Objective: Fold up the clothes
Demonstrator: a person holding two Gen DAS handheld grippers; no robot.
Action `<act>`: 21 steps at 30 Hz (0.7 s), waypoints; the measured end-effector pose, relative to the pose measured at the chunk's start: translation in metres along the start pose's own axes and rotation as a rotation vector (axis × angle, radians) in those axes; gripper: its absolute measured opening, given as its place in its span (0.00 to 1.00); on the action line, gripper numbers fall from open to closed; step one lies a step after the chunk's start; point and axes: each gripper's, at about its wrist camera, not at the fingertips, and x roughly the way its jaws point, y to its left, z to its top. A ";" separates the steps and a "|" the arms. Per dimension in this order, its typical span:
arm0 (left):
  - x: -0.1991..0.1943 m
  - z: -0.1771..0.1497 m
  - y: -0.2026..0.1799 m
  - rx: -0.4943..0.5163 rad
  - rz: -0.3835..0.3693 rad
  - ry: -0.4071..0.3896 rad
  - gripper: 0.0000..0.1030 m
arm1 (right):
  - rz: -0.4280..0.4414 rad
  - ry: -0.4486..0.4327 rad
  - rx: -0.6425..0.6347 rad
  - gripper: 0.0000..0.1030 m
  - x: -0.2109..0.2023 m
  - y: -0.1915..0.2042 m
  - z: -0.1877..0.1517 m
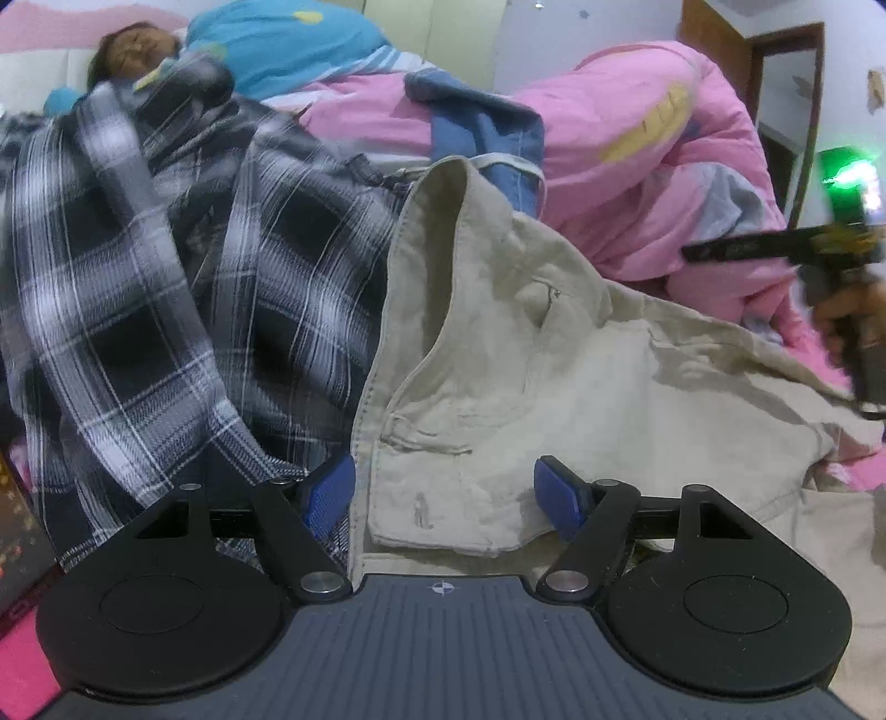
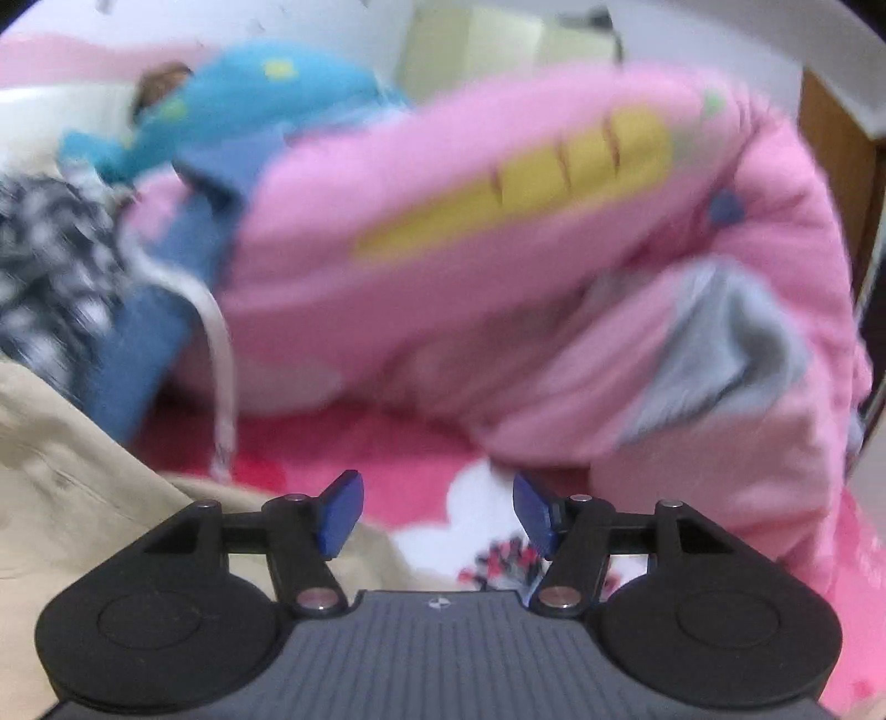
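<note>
Three garments lie by the pink quilt (image 1: 637, 166): one beige pair of trousers (image 1: 526, 387) just below it, one black-and-white plaid shirt (image 1: 166, 277) to its left, and one blue denim piece (image 1: 476, 133) against its left edge. One person (image 1: 133, 50) lies beyond the quilt under what seems, through blur, one blue blanket (image 1: 299, 44).

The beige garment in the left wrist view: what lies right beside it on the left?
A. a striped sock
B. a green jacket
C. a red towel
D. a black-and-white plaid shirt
D: the plaid shirt lies spread against the left edge of the beige garment, its dark checks meeting the beige seam.
</note>
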 end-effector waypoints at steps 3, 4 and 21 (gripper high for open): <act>-0.002 -0.001 0.003 -0.020 0.002 -0.004 0.70 | 0.132 -0.044 -0.140 0.61 -0.025 0.024 0.007; -0.003 -0.001 0.004 -0.025 0.004 -0.005 0.70 | 0.182 -0.053 -0.199 0.61 -0.030 0.039 0.008; -0.042 -0.027 0.005 0.065 0.007 0.052 0.70 | 0.560 0.023 -0.566 0.11 0.000 0.163 0.046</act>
